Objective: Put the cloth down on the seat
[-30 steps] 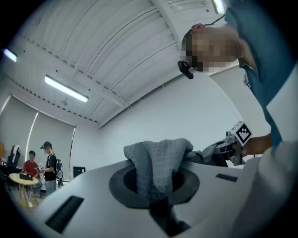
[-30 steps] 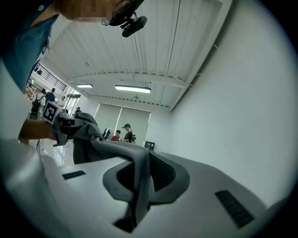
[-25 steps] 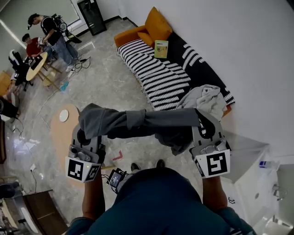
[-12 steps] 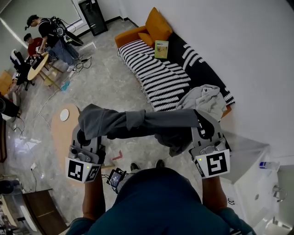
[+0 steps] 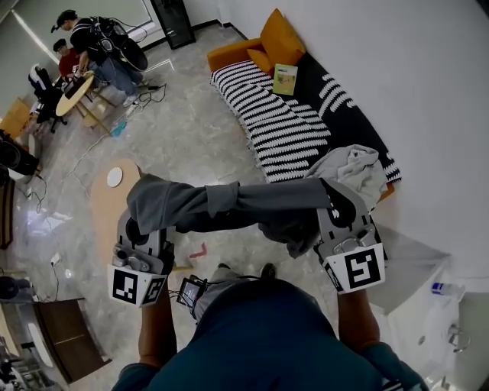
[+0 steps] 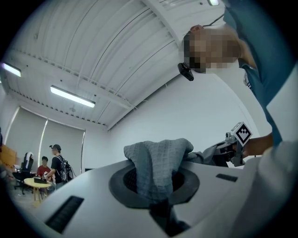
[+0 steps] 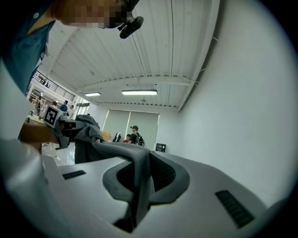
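Observation:
A dark grey cloth point(image 5: 229, 202) hangs stretched between my two grippers, above the floor in front of me. My left gripper point(image 5: 140, 229) is shut on its left end, where the fabric bunches up over the jaws point(image 6: 156, 167). My right gripper point(image 5: 340, 208) is shut on the right end, and a fold droops below it point(image 7: 135, 181). The seat is a sofa point(image 5: 306, 114) with a black-and-white striped cover, along the white wall ahead and to the right. A light grey garment point(image 5: 353, 169) lies on its near end.
Orange cushions point(image 5: 271, 42) and a green book point(image 5: 286, 79) sit at the sofa's far end. A round wooden table point(image 5: 111, 195) stands on the floor to my left. People point(image 5: 95, 46) stand round a small table far left. A dark cabinet point(image 5: 174, 21) stands at the back wall.
The view has shifted slightly: the sofa and floor have slid right and down in the head view. Both grippers still hold the cloth stretched the same way.

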`<control>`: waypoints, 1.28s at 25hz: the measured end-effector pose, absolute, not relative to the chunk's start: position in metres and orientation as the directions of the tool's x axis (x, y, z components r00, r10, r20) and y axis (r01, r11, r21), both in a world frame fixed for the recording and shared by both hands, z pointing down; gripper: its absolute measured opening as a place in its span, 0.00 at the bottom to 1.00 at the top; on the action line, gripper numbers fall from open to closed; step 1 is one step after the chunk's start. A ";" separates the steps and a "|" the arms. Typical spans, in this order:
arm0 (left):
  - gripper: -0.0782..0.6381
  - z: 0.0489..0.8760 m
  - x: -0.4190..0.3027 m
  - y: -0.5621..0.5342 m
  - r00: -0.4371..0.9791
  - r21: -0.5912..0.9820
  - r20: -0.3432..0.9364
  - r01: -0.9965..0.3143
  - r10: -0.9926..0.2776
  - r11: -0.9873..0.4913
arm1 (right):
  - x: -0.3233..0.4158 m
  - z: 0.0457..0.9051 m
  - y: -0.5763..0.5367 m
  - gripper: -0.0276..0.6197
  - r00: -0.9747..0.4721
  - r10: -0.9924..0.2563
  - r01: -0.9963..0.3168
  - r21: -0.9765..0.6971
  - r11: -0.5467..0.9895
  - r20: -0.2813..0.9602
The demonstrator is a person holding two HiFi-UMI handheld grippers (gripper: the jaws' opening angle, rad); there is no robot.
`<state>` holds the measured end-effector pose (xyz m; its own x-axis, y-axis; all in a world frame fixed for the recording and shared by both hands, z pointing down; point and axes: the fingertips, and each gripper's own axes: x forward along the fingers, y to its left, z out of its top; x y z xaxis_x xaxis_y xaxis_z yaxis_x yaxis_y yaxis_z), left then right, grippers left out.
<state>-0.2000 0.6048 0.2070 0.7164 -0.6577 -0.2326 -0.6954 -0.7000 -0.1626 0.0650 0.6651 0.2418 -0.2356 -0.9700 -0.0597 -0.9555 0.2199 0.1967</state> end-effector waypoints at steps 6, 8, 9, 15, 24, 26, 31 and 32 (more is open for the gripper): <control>0.16 0.210 -0.243 0.587 0.667 -0.144 -0.228 -0.743 -0.709 -0.653 | 0.026 0.239 0.628 0.08 -0.298 -0.953 -0.939 0.195 0.282 -0.059; 0.16 0.207 -0.259 0.580 0.655 -0.144 -0.233 -0.755 -0.719 -0.640 | 0.011 0.238 0.616 0.08 -0.314 -0.947 -0.935 0.194 0.298 -0.060; 0.16 0.206 -0.267 0.576 0.647 -0.142 -0.237 -0.761 -0.724 -0.633 | 0.003 0.237 0.610 0.08 -0.323 -0.945 -0.932 0.197 0.306 -0.060; 0.16 0.199 -0.308 0.552 0.628 -0.147 -0.251 -0.777 -0.737 -0.612 | -0.037 0.230 0.579 0.08 -0.347 -0.936 -0.923 0.201 0.328 -0.067; 0.16 0.193 -0.362 0.525 0.617 -0.144 -0.280 -0.784 -0.735 -0.603 | -0.088 0.221 0.549 0.08 -0.354 -0.932 -0.916 0.227 0.330 -0.074; 0.16 0.195 -0.369 0.519 0.620 -0.140 -0.283 -0.782 -0.732 -0.607 | -0.095 0.220 0.542 0.08 -0.351 -0.933 -0.916 0.233 0.327 -0.072; 0.16 0.202 -0.378 0.508 0.615 -0.123 -0.280 -0.784 -0.737 -0.608 | -0.104 0.220 0.531 0.08 -0.361 -0.930 -0.910 0.240 0.337 -0.064; 0.16 0.203 -0.377 0.507 0.613 -0.120 -0.278 -0.786 -0.740 -0.606 | -0.103 0.221 0.530 0.08 -0.365 -0.929 -0.909 0.240 0.341 -0.061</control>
<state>-0.3775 0.5066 0.2033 0.6126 -0.7399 -0.2779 -0.7864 -0.6059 -0.1202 -0.1034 0.5295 0.2210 -0.3652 -0.9289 -0.0614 -0.9088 0.3414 0.2400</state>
